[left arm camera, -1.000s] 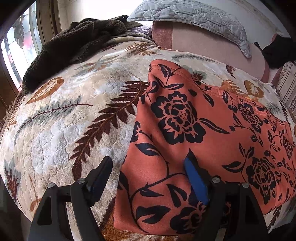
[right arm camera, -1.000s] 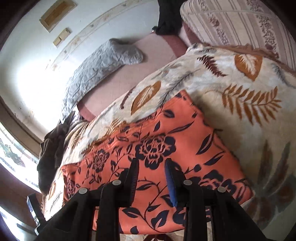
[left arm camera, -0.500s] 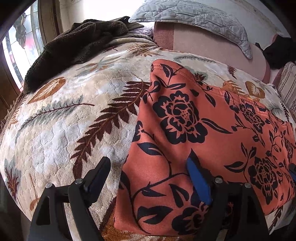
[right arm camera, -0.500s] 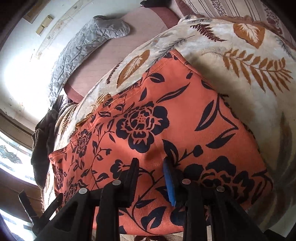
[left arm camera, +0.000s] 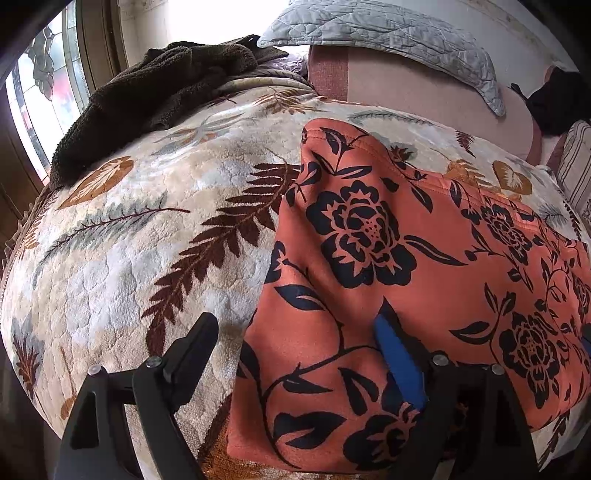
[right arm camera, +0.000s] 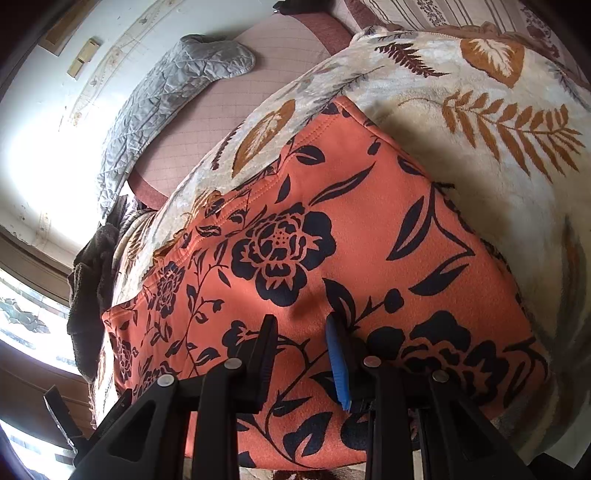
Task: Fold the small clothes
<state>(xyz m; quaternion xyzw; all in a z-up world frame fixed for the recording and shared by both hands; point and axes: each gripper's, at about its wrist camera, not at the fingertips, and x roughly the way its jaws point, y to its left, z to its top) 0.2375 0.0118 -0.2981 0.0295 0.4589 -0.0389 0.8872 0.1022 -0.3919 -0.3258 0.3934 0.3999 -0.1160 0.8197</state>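
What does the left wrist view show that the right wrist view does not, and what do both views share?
Only the left wrist view shows the left gripper, its jaws opening astride the orange floral garment's side edge. Only the right wrist view shows the right gripper, jaws narrower over the garment's middle, and wall plaques. Both share the garment, leaf-print blanket, grey quilted pillow and brown throw.

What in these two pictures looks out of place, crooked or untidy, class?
The orange floral garment lies mostly flat on the leaf-print blanket, but its far corner bunches into a raised ridge instead of lying smooth. A dark brown fleece sits crumpled at the blanket's far edge, unfolded. Nothing looks spilled or damaged.
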